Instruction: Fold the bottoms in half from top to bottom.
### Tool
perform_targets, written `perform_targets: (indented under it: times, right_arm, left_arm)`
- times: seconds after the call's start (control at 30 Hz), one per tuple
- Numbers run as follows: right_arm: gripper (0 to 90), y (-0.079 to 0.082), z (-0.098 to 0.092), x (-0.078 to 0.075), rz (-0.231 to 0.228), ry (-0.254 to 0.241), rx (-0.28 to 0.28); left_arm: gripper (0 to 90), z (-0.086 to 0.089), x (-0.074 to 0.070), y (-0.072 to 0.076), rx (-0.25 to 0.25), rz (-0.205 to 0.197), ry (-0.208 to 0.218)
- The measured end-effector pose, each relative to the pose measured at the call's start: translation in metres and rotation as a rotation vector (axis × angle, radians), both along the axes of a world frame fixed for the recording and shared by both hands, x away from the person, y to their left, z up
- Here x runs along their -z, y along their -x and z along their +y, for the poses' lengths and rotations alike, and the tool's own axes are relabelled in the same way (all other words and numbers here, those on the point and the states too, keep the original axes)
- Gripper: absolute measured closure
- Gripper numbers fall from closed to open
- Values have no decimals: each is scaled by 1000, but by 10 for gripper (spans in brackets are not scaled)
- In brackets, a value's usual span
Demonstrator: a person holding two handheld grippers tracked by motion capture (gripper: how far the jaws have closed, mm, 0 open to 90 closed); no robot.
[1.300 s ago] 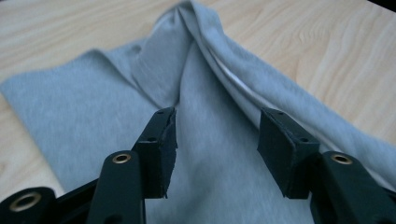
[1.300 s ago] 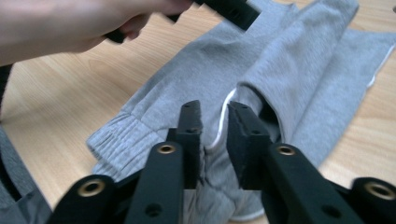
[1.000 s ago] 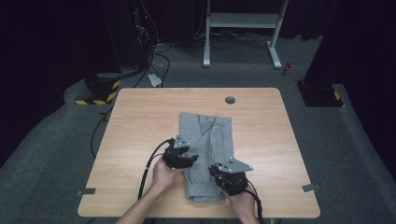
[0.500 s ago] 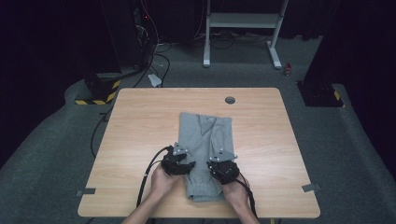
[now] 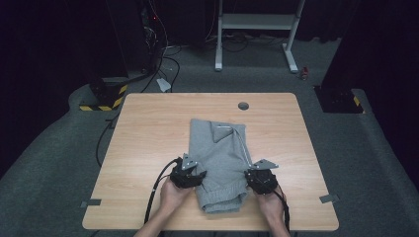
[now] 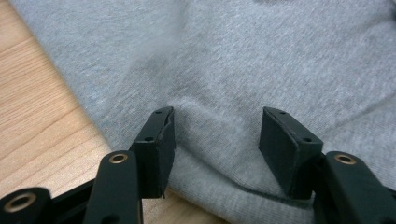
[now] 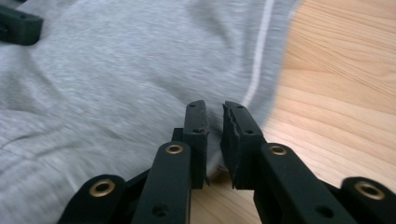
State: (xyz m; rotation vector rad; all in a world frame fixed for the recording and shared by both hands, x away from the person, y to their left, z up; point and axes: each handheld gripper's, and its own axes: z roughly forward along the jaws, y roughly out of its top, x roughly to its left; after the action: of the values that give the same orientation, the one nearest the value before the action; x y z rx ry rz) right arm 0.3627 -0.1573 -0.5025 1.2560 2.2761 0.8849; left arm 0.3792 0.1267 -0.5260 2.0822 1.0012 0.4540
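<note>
Two tongs work the folded grey garment [image 5: 219,163] at frame centre on the counter [image 5: 148,128]. Left tongs [image 6: 215,135] stand open astride its edge; right tongs [image 7: 214,122], parting slightly, hold nothing. Seat both pairs under the hem before closing.

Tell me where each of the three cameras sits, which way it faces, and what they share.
High view: above the person's side, looking forward and down on the table; both forearms show, holding the left tool and right tool.
Left gripper view: rides the left tool, looking along its parted jaws at the grey garment.
Right gripper view: rides the right tool, jaws nearly together, at the garment's edge by its white stripe.
Shared: all show the garment on the wooden tabletop.
</note>
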Motion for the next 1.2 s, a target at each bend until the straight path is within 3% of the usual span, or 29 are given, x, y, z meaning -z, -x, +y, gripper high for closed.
perform_targets:
  times: [0.07, 0.2, 0.4, 0.47, 0.5, 0.57, 0.63, 0.77, 0.83, 0.93, 1.0, 1.1, 1.2]
  right_arm:
    - [770, 1, -5, -2, 0, -15, 21]
    - [747, 5, -6, -10, -27, -58, 12]
    - [706, 16, 12, -24, -59, -109, -91]
    - [686, 22, 15, -24, -56, -112, -118]
    - [686, 22, 15, -24, -56, -112, -118]
    - [664, 33, 10, -23, -45, -132, -129]
    - [650, 38, 5, -23, -41, -150, -121]
    - [639, 47, 1, -23, -58, -133, -126]
    - [638, 49, 2, -21, -54, -115, -136]
    - [639, 48, -1, -9, -21, -69, -135]
    - [642, 49, -5, -1, -11, -46, -129]
    - [649, 50, -8, 0, -7, -6, -115]
    - [649, 54, -12, -11, -43, -45, -108]
  left_arm:
    - [452, 0, 0, 0, -1, -1, -1]
    - [451, 0, 0, 0, -1, -1, -3]
    - [430, 1, -2, 2, -7, 21, 11]
    - [408, 2, -9, 8, 9, 54, 58]
    - [392, 2, -9, 8, 9, 54, 58]
    - [378, -2, -25, 25, 79, 37, 110]
    - [372, -8, -31, 36, 127, 51, 125]
    - [376, -19, -27, 52, 174, 99, 131]
    - [376, -23, -21, 55, 179, 110, 107]
    - [375, -21, -16, 57, 162, 102, 106]
    - [372, -21, -16, 61, 166, 67, 57]
    - [371, -20, -16, 62, 172, 69, 49]
    - [360, -19, -15, 60, 169, 80, 57]
